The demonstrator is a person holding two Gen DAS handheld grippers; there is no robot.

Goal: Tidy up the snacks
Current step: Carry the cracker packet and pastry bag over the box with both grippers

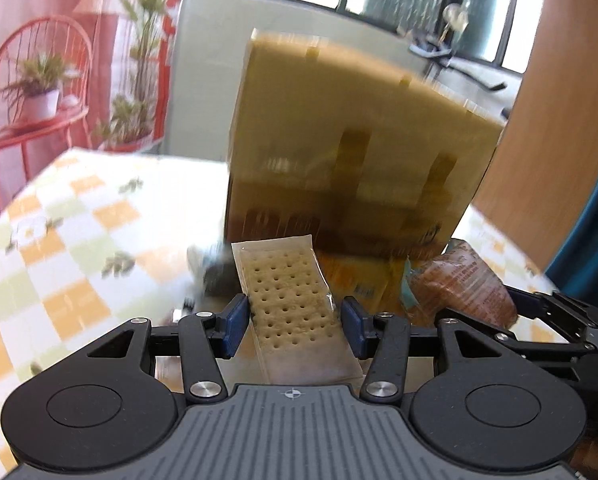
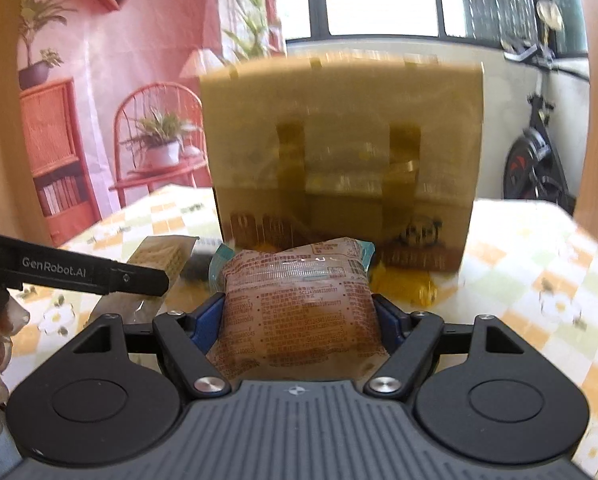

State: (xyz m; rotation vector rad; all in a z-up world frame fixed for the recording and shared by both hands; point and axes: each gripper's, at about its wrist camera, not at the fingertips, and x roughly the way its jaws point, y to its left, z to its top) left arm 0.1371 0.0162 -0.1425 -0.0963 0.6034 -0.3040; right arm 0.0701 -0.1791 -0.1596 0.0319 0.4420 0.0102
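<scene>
My left gripper [image 1: 295, 326] clamps a brittle cracker pack [image 1: 295, 308] by its edges, frame centre; my right gripper [image 2: 299, 326] squeezes a soft, light bun pack [image 2: 299, 308].

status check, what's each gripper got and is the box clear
Left gripper shut on cracker packet. Right gripper shut on brown snack pack. Cardboard box ahead, yellow packets at its base.

I count one cardboard box [image 2: 341, 152] standing on the surface [image 2: 539, 256]. Just in front of the box: one clear-wrapped cracker packet [image 1: 289, 304], one printed brown snack pack [image 2: 299, 312], and one yellow packet [image 2: 403, 284] lying against its base. Two grippers appear, left gripper [image 1: 295, 326] and right gripper [image 2: 299, 320], each carrying one item.
</scene>
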